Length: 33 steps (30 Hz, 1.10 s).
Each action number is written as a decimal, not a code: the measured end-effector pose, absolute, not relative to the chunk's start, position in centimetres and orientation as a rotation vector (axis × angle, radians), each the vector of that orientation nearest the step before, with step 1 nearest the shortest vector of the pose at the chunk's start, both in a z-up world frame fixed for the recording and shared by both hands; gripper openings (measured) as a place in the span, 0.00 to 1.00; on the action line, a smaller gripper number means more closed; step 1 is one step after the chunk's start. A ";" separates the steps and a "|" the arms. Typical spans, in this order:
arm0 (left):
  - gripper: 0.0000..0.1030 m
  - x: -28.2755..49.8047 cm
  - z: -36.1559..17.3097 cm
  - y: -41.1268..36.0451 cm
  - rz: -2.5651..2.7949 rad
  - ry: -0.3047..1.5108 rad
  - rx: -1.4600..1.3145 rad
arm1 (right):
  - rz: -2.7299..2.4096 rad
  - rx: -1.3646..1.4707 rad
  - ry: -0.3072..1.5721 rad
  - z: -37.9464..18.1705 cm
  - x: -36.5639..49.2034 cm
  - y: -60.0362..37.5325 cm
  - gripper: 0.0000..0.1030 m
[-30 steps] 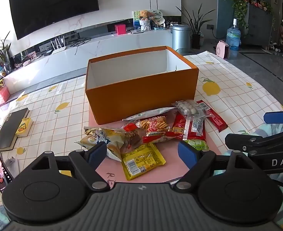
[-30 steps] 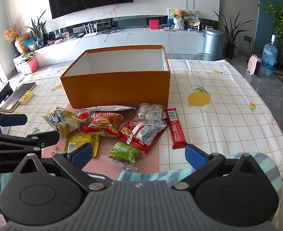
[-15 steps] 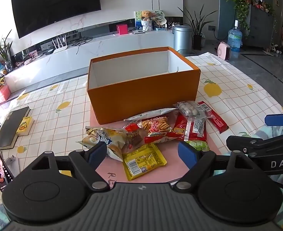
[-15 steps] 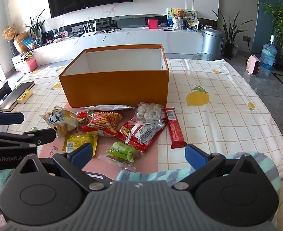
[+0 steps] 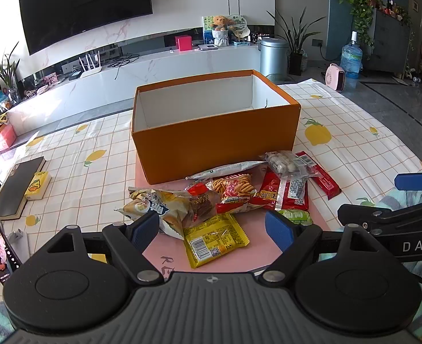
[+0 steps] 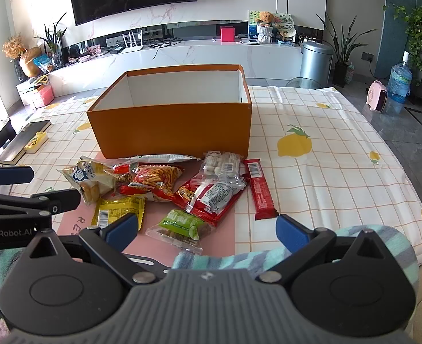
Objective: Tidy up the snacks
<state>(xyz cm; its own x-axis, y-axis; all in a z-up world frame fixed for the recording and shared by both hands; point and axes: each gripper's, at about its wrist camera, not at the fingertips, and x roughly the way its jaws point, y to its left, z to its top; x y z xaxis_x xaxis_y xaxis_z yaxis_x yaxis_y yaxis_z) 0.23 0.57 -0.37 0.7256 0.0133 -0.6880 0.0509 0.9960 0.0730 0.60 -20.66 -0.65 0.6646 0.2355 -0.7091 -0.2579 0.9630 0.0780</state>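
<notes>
The left tongs [image 5: 212, 228] and the right tongs [image 6: 208, 229] both stand wide apart and hold nothing, as they did a second ago. Between them the crinkled foil snacks [image 6: 165, 183] lie in a loose heap on the table [image 6: 325, 157], overlapping, some labels half hidden. Just behind stands the rectangular orange box [image 5: 216, 140] of smooth cardboard, its floor hidden; it looks slightly nearer than before.

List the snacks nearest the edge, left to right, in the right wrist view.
Yellow packet → green packet → red bar, all lying in front of the orange box.
</notes>
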 end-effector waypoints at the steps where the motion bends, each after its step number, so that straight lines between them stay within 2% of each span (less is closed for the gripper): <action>1: 0.95 0.2 -0.4 0.6 -0.020 0.760 0.088 | 0.279 -0.029 0.797 -0.7 0.6 -20.7 0.96; 14: 0.95 0.6 -0.7 1.2 -0.025 0.780 0.063 | 0.280 -0.029 0.822 -1.2 1.1 -20.4 0.96; 19: 0.94 1.4 -0.9 2.9 -0.025 0.801 -0.047 | 0.296 0.020 0.843 -1.9 2.0 -20.7 0.95; 22: 0.90 1.9 -1.3 3.6 -0.058 0.809 -0.101 | 0.311 0.033 0.842 -2.6 2.5 -20.6 0.88; 23: 0.85 2.0 -1.5 3.7 -0.061 0.815 -0.108 | 0.315 0.026 0.841 -2.8 2.6 -20.6 0.84; 26: 0.78 2.5 -2.2 3.9 -0.073 0.837 -0.137 | 0.315 0.006 0.837 -3.5 2.9 -20.3 0.81; 27: 0.75 2.6 -2.4 4.0 -0.079 0.844 -0.148 | 0.317 0.006 0.839 -3.7 3.1 -20.2 0.75; 29: 0.74 2.9 -3.0 4.1 -0.091 0.866 -0.167 | 0.329 0.029 0.857 -4.2 3.4 -19.9 0.70; 33: 0.74 3.6 -4.1 4.3 -0.086 0.911 -0.166 | 0.342 0.048 0.899 -5.1 4.2 -19.5 0.70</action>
<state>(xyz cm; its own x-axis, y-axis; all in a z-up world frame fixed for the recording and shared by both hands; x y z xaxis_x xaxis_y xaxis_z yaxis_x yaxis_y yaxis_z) 3.59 4.25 -4.10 0.6108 -0.1443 -0.7786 0.0033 0.9837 -0.1797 4.23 -19.46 -5.06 0.5721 0.3118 -0.7586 -0.2717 0.9447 0.1834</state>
